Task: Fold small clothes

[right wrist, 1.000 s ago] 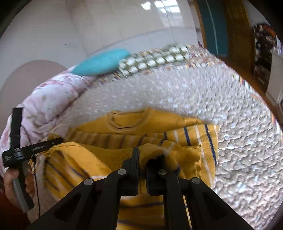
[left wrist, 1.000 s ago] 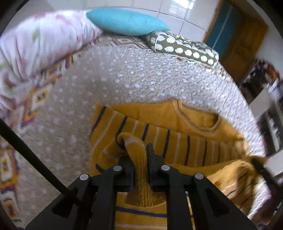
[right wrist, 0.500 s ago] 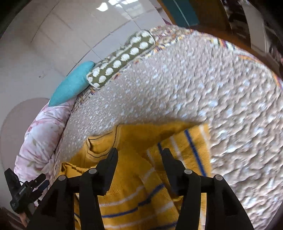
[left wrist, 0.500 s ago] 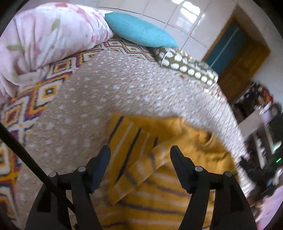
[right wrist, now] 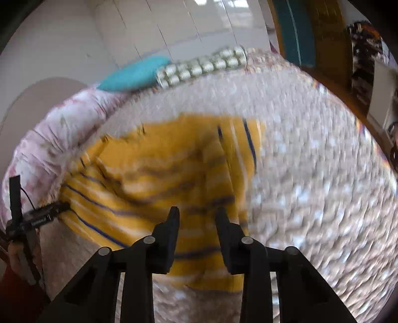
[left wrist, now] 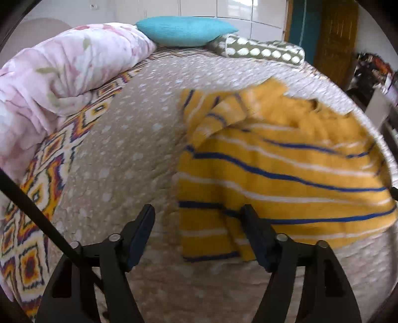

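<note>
Sweater (left wrist: pixel 286 169) lies unheld — left hand-held gripper (left wrist: pixel 199 216) opening, right hand-held gripper (right wrist: pixel 196 215) closing.

We see a bed (left wrist: pixel 129 154) under a beige dotted quilt. At eleven o'clock lies a pink floral duvet (left wrist: pixel 62 74), at twelve a teal pillow (left wrist: pixel 184 31) beside an olive spotted pillow (left wrist: pixel 258 51). Behind, glossy white wall tiles (left wrist: pixel 233 11); at one o'clock, a wooden door (left wrist: pixel 335 39).

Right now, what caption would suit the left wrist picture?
Left gripper, fingers opening, over the edge of a striped yellow sweater lying on a dotted bedspread.
</note>
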### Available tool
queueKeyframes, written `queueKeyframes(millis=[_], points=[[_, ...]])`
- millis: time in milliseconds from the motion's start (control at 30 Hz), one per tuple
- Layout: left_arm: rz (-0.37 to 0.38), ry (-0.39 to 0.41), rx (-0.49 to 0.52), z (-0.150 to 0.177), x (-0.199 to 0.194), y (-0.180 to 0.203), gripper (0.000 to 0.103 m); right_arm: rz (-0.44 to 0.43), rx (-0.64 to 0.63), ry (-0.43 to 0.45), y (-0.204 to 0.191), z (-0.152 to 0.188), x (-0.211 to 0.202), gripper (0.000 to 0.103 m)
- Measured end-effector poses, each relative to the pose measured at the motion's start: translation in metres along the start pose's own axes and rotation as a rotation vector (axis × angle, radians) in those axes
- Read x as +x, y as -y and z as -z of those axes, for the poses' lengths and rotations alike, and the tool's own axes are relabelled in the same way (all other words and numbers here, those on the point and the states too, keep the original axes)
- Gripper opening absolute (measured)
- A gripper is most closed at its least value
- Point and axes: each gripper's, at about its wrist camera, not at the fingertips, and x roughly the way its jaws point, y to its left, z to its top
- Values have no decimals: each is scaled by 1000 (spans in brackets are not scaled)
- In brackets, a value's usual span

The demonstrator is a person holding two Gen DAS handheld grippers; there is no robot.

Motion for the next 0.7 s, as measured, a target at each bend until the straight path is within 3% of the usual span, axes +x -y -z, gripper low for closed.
queueKeyframes(millis=[67,100,167,200,300,400,533,633,700], points=[[-27,29,19,2,-1,-3,75,77,9,-29,14,10,12,20],[-29,46,15,3,-5,-5,75,110,20,-31,23,12,14,5],[-31,88,-2,6,-14,-10,75,228,38,-18,31,8,6,21],[-40,105,-14,6,-18,-13,75,263,44,3,33,5,-2,21],[-45,141,-62,11,-23,-26,75,207,56,62,25,-11,-22,21],[37,156,-137,13,-25,-45,75,183,-16,85,-1,-30,-18,21],[78,164,-183,18,-28,-61,75,198,-111,19,-41,-65,39,21],[48,188,-147,21,-38,-66,75,262,-144,-41,-58,-89,95,22],[41,209,-140,23,-47,-69,76,304,-135,-138,-61,-100,135,25]])
